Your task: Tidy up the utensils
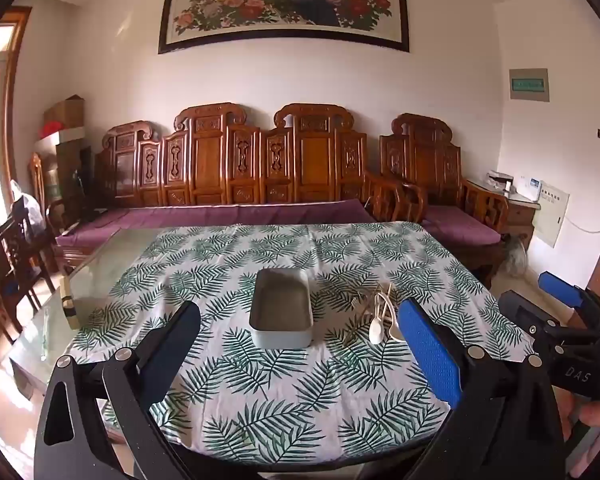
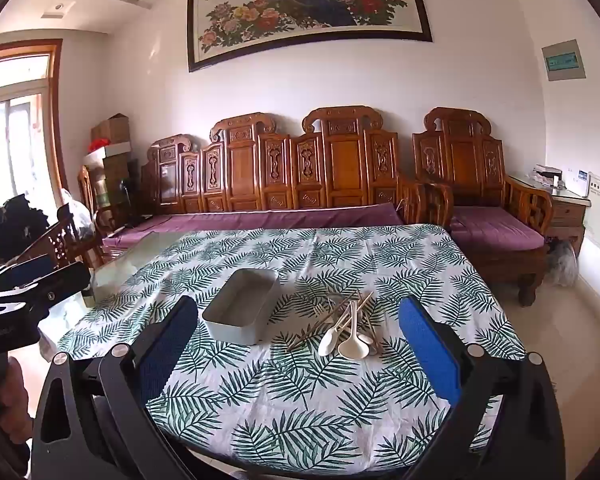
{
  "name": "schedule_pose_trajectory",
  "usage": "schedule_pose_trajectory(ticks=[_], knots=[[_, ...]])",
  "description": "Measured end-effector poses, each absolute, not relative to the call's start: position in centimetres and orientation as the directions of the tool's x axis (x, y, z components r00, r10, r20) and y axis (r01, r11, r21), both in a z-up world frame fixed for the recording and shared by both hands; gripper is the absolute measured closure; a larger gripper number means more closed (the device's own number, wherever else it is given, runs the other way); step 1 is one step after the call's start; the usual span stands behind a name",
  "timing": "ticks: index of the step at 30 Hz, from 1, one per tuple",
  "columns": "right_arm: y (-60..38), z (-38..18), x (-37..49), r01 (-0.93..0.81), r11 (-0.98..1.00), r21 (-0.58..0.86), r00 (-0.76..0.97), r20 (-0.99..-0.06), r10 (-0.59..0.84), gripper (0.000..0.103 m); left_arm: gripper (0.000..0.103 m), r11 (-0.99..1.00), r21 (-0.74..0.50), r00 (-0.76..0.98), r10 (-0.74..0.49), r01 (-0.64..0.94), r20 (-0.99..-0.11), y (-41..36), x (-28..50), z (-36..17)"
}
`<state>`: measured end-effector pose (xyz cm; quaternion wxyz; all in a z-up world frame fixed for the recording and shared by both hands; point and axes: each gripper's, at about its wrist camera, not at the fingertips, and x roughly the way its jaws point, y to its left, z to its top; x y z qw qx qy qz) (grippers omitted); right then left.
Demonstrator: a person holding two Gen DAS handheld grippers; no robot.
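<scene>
An empty grey rectangular box sits on the leaf-patterned tablecloth. To its right lies a pile of utensils: white spoons, a fork and chopsticks. My left gripper is open and empty, above the near part of the table, facing the box. My right gripper is open and empty, facing the pile from the near side. It also shows at the right edge of the left wrist view.
The cloth covers a glass table whose bare left part shows. A small object lies on the glass at the left. A carved wooden sofa stands behind the table, a wooden chair at the left.
</scene>
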<state>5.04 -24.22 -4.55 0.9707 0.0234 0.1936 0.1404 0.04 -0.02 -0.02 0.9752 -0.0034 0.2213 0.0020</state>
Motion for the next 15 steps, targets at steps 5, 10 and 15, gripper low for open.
schedule_pose_trajectory(ticks=[5,10,15], knots=[[-24.25,-4.57,5.04,-0.263,0.959,0.102,0.886,-0.368,0.282,0.003,0.007,1.000,-0.007,0.902,0.003,-0.007,-0.431,0.00,0.18,0.01],[-24.29,-4.59,5.02,-0.263,0.959,0.105,0.886,-0.366,0.284,0.003,0.007,1.000,-0.006,0.906,0.006,-0.010,-0.423,-0.11,-0.13,0.26],[-24.26,-4.60,5.06,-0.262,0.959,0.105,0.886,-0.367,0.283,0.003,0.007,1.000,-0.009,0.907,0.004,-0.009,-0.420,0.01,-0.07,0.25]])
